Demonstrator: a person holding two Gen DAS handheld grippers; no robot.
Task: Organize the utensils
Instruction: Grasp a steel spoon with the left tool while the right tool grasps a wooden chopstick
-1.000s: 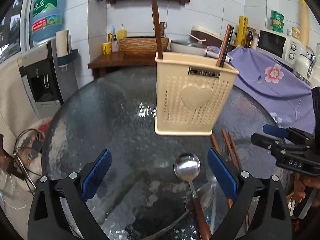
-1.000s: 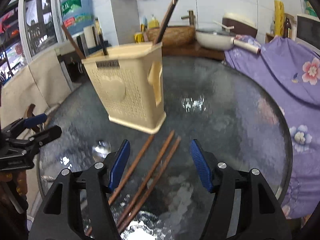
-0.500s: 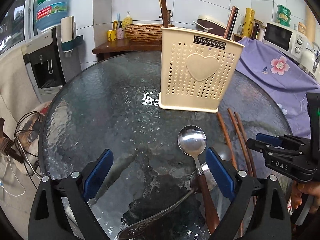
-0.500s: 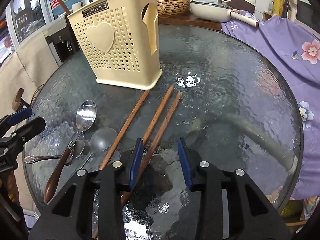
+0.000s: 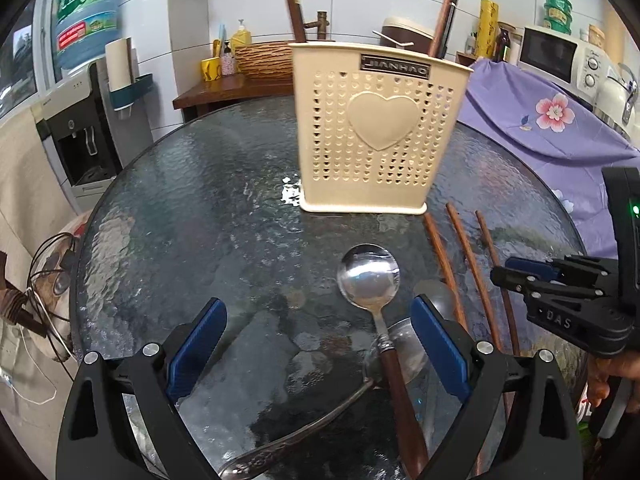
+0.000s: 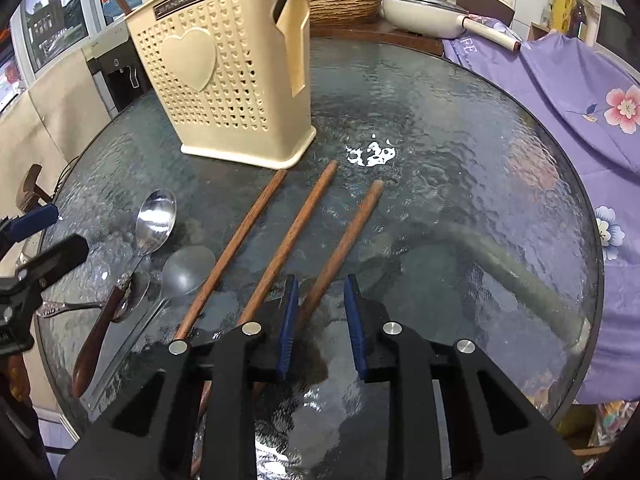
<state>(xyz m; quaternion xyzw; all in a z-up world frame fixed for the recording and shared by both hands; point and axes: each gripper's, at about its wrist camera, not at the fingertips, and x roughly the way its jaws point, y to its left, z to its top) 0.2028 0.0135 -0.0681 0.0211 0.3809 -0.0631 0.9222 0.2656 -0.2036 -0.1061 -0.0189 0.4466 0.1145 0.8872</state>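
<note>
The right gripper (image 6: 320, 320) stood with its jaws narrow; they had just been closing. The rightmost wooden chopstick (image 6: 344, 240) ran between its blue pads (image 6: 289, 320), with a gap visible on either side, so no firm grip was evident. Two further chopsticks (image 6: 292, 232) lay just beside it on the left, all three fanned toward the utensil holder (image 6: 224, 76).

The left gripper (image 5: 316, 344) hovered with its jaws wide. Between its pads lay the wood-handled steel spoon (image 5: 370, 280), bowl pointing toward the holder, untouched by either pad. A second spoon (image 6: 188, 268) and an ornate metal handle (image 5: 304, 436) lay crossed beneath the wooden handle.

The cream perforated utensil holder, marked with a heart, stood upright near the middle of the round glass table (image 6: 460, 128). Dark utensil handles (image 5: 292, 0) protruded from its top. A purple floral cloth (image 6: 572, 92) lay beyond the table edge on the right, and a water dispenser (image 5: 76, 120) stood to the left.
</note>
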